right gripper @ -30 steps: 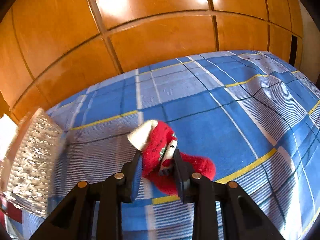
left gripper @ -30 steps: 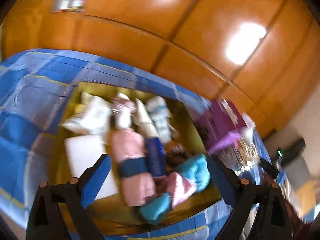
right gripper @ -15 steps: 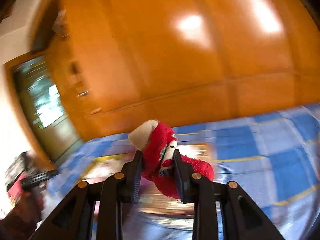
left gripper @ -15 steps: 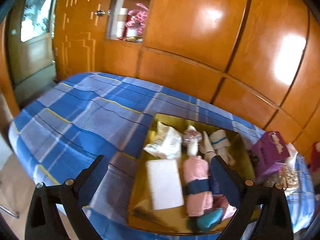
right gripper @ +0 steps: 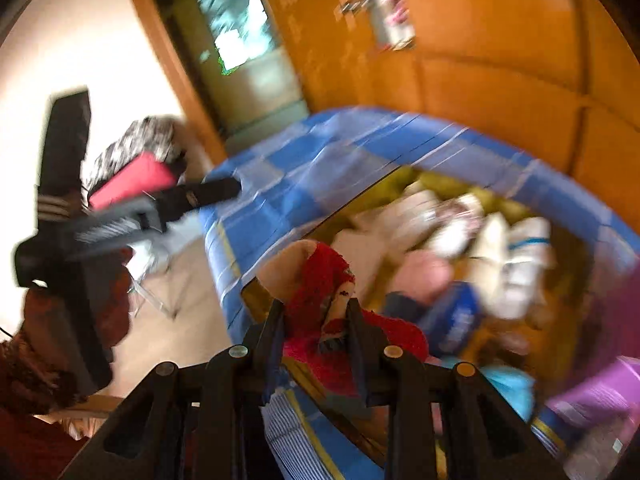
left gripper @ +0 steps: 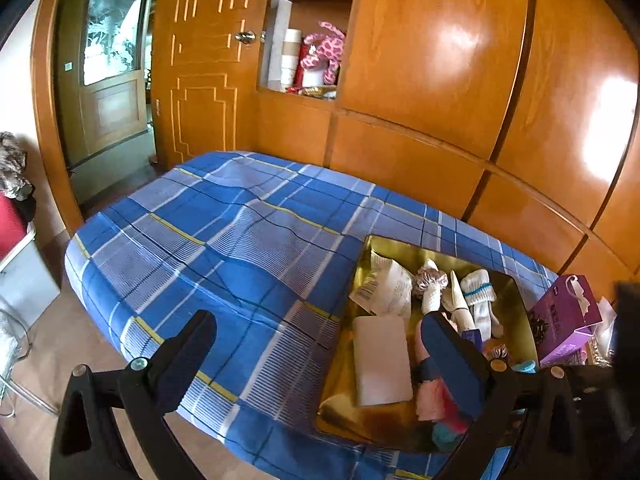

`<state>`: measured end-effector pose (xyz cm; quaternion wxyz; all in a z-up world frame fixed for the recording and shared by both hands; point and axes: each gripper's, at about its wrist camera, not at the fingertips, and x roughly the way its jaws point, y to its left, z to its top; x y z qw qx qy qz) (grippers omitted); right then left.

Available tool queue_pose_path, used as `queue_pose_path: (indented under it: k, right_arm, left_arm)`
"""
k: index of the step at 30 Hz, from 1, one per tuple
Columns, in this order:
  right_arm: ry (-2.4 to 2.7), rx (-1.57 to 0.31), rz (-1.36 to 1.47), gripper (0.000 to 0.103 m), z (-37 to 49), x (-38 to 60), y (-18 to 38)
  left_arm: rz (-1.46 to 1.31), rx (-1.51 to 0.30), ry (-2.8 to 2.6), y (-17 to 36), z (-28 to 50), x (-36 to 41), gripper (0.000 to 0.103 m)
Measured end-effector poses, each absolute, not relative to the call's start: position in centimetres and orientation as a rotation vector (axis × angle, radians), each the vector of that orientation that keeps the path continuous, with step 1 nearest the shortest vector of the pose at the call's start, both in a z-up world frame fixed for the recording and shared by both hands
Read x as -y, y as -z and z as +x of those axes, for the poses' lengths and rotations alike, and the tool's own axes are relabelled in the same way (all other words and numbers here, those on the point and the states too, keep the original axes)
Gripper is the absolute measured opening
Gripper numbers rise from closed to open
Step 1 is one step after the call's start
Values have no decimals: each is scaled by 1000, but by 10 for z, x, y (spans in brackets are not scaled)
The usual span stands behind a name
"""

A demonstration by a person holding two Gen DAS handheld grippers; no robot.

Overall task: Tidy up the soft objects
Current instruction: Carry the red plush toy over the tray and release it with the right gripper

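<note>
The right claw squeezes the red sock tight between its fingers, above the near edge of the gold tray. The left claw is wide open and holds nothing, by the tray's left side.

A: Where is there room on the bed?
B: Its whole left half is bare blanket.
A: And the tray?
B: Crowded: a white pad, socks and rolled cloths fill it. A purple box blocks its right side, and wardrobe panels stand close behind.
</note>
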<state>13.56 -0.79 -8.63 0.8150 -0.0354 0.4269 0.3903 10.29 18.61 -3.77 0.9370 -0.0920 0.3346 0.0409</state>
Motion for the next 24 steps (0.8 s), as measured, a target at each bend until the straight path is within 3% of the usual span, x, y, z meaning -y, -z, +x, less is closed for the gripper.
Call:
queue_pose_path:
  k: [9, 14, 16, 17, 24]
  right_arm:
    - [-922, -1064, -122, 32, 161, -45, 141]
    - [-902, -1050, -48, 49, 162, -37, 137]
    - [-895, -1012, -34, 67, 157, -27, 127]
    - [-890, -994, -31, 71, 154, -23, 123]
    - [-760, -896, -5, 72, 134, 8, 94]
  left_arm:
    - [-189, -646, -135, 29, 92, -200, 103]
    - [-179, -673, -154, 34, 94, -200, 103]
    - [-172, -680, -148, 35, 94, -198, 103]
    - [-168, -684, -144, 36, 94, -196, 103]
    - [-143, -700, -133, 35, 92, -180, 103]
